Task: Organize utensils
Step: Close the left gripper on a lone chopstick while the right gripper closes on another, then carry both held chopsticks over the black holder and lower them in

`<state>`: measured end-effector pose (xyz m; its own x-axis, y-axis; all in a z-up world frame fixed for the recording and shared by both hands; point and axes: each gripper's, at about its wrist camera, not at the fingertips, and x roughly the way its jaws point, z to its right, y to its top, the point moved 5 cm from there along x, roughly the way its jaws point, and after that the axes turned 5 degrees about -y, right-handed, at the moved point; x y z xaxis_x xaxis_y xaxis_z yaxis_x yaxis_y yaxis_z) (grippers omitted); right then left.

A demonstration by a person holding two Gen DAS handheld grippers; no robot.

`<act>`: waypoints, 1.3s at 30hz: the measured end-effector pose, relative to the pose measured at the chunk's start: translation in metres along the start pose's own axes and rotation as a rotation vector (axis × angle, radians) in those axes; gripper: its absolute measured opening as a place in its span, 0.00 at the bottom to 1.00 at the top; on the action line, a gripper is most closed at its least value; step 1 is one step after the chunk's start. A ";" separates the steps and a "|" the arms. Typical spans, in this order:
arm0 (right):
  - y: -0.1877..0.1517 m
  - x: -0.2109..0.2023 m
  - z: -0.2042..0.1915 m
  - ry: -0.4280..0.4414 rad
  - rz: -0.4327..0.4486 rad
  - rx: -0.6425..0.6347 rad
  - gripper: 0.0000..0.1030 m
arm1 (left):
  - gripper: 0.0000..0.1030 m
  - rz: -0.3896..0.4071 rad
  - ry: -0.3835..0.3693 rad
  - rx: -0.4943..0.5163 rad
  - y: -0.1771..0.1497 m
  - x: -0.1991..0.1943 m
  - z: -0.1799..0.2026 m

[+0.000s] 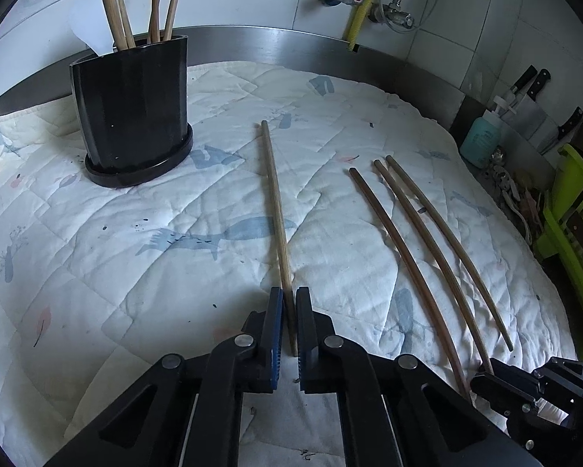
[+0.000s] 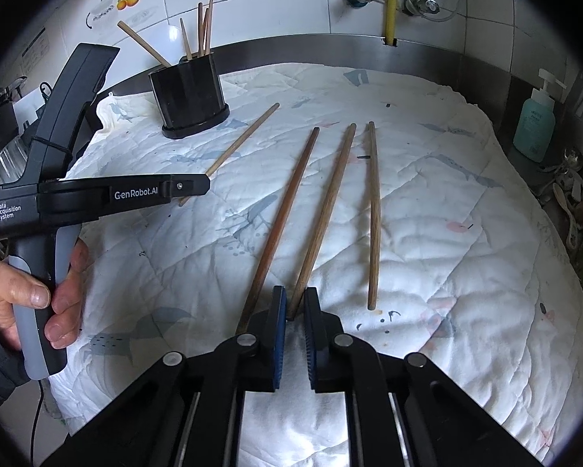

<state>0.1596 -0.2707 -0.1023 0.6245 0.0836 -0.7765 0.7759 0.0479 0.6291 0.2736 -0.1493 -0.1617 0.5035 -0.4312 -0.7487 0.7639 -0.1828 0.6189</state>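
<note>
A black holder (image 1: 131, 109) (image 2: 190, 93) with several chopsticks upright in it stands at the back left of the cloth. My left gripper (image 1: 289, 297) is shut on the near end of a single pale chopstick (image 1: 275, 202) (image 2: 244, 140) that lies on the cloth. To its right lie three darker chopsticks side by side. My right gripper (image 2: 294, 299) is shut on the near end of the middle chopstick (image 2: 326, 210) (image 1: 435, 260). The left one (image 2: 283, 214) and the right one (image 2: 374, 214) lie free beside it.
A quilted white cloth (image 1: 96, 253) with a whale print covers a steel counter. A soap bottle (image 2: 534, 124), knives (image 1: 525, 89) and a green rack (image 1: 571, 210) crowd the right edge. Valves and a yellow hose (image 2: 391, 0) hang on the tiled wall. A hand (image 2: 38, 295) grips the left gripper's handle.
</note>
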 end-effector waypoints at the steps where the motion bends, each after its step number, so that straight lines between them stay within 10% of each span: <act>1: 0.000 -0.002 0.000 -0.007 0.008 -0.005 0.11 | 0.05 0.003 0.003 -0.003 0.000 -0.002 -0.001; 39: 0.103 -0.067 0.011 -0.071 0.360 -0.064 0.08 | 0.04 0.302 0.105 0.092 0.071 -0.120 -0.012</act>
<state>0.1989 -0.2828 0.0139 0.8630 0.0372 -0.5038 0.4992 0.0904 0.8618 0.2719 -0.1002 -0.0308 0.7440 -0.3854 -0.5459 0.5366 -0.1422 0.8318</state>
